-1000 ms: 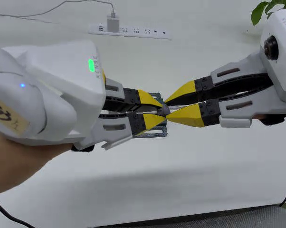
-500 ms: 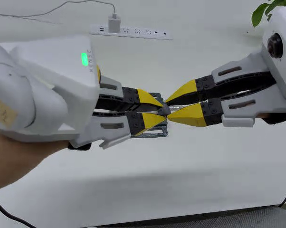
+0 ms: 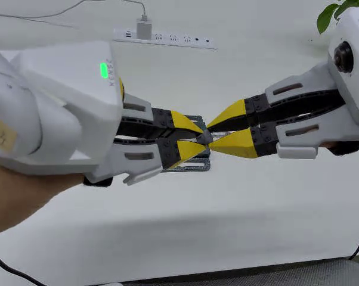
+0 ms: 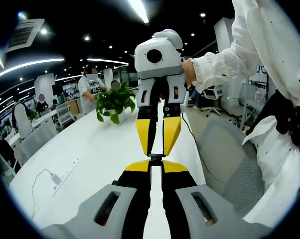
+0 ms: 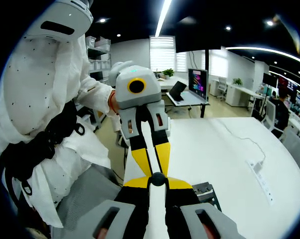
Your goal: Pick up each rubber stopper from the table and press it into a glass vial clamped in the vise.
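Observation:
My two grippers meet tip to tip in mid-air above the dark vise (image 3: 190, 165) on the white table. Between their yellow tips sits a small dark grey rubber stopper (image 3: 207, 138). The left gripper (image 3: 203, 137) comes in from the left and the right gripper (image 3: 211, 136) from the right, and both pairs of jaws pinch the stopper. In the right gripper view the stopper (image 5: 157, 179) is a dark round knob at my right gripper's tips, with the left gripper (image 5: 151, 170) facing it. In the left gripper view the stopper (image 4: 156, 158) is a small dark spot. The vise jaws are hidden behind the grippers.
A white power strip (image 3: 164, 39) with a charger and cable lies at the far side of the table. Green plant leaves (image 3: 328, 13) show at the top right. A grey chair (image 4: 225, 154) and a person in white stand beside the table.
The left gripper's body has drifted slightly left and down in the picture. The tips of both grippers have stayed together on the stopper.

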Available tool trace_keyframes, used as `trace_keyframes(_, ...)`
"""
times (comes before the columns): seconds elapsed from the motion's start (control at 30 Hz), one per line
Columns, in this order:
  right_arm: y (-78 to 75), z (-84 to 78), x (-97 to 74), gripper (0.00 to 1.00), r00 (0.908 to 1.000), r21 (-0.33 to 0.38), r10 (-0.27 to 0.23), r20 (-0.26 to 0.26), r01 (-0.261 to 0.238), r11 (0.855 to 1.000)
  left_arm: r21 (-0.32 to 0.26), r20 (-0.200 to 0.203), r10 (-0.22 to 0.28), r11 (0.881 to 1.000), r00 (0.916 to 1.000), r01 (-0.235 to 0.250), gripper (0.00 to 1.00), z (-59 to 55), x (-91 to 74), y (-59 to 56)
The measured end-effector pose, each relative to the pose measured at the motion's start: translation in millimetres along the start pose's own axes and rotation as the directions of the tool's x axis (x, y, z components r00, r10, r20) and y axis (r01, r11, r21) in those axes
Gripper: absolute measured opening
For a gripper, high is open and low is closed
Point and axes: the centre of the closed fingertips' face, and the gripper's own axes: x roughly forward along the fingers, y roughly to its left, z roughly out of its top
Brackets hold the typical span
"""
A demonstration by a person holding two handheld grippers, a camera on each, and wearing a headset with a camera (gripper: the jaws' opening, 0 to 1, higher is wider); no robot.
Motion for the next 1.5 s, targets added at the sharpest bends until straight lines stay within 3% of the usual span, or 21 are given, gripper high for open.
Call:
trace_keyframes(0.27,0.9,-6.2,4.8,0.06,0.9997,0.029,0.011,-0.024,-0.011,1.0,-0.002,-0.005,0.008,1.0,1.0,-0.008,0.05,-9.2,2.2,-3.6)
trace_keyframes(0.5,-5.9,-5.7,4.7,0.06,0.9997,0.046,0.005,-0.023,-0.004,0.999,-0.021,-0.008,0.036,0.999,0.9993,-0.037,0.16,-17.5,-2.1,-2.7)
trace_keyframes(0.7,-17.0,-4.6,6.1,0.06,0.9996,0.072,-0.024,-0.018,0.025,0.997,-0.07,-0.042,0.084,0.994,0.9956,-0.087,0.3,-39.3,-11.5,4.4)
trace_keyframes(0.97,-35.2,-4.2,19.2,0.06,0.9966,0.089,-0.062,-0.054,0.066,0.994,-0.124,-0.06,0.149,0.98,0.987,-0.155,0.48,-64.3,-22.1,16.0)
trace_keyframes(1.27,-57.4,-9.6,40.7,0.06,0.9895,0.107,-0.071,-0.126,0.085,0.991,-0.169,-0.08,0.183,0.966,0.9798,-0.194,0.67,-94.4,-35.1,28.9)
trace_keyframes(1.5,-74.8,-18.8,57.0,0.06,0.9759,0.125,-0.07,-0.207,0.097,0.987,-0.184,-0.081,0.187,0.963,0.979,-0.199,0.83,-113.6,-38.8,34.0)
